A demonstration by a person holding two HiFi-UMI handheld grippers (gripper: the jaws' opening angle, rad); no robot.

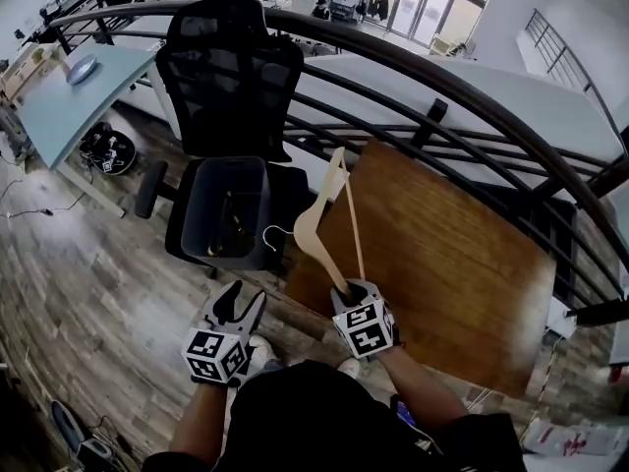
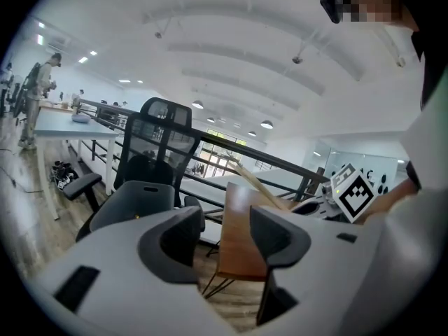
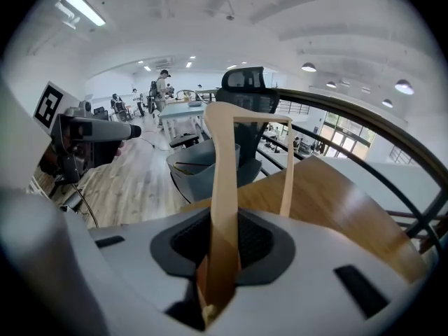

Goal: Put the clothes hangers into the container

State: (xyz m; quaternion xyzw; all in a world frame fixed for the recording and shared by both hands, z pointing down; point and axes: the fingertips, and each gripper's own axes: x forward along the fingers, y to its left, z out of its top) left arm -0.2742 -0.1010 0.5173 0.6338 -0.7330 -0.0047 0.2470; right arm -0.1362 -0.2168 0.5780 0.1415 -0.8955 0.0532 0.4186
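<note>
Since it's bare wood with a thin wire hook, the hanger (image 1: 308, 226) should be light, stiff and a bit slick. It has no give and isn't fragile, though the hook could snag on a rim. Best hold looks like a shoulder arm or the neck by the hook; the bottom bar is thinner and would twist.

Right gripper (image 1: 350, 293) has it at the end of one shoulder arm, where the bar joins. Its jaws are closed narrow on the wood, which runs between the pads in the right gripper view. Rest of the hanger sticks up and away from the gripper, tilted left. That makes a long lever on a small grip, so it may pivot if swung fast.

Hook is on the hanger's left side, near the right rim of the bin (image 1: 200, 205); over it or just short, can't tell. Hanger is in the air, not yet in the bin. Bin sits on the seat of a chair (image 1: 231, 77), with something dark inside, too dim to name. Table (image 1: 442, 254) is just right of the chair.

Left gripper (image 1: 239, 305) is low in front of the body, jaws well apart, nothing between them, pointing toward the bin. Right forearm reaches forward, gripper aimed up and ahead. Next move likely needs a carry left, then a tip down hook-first.
</note>
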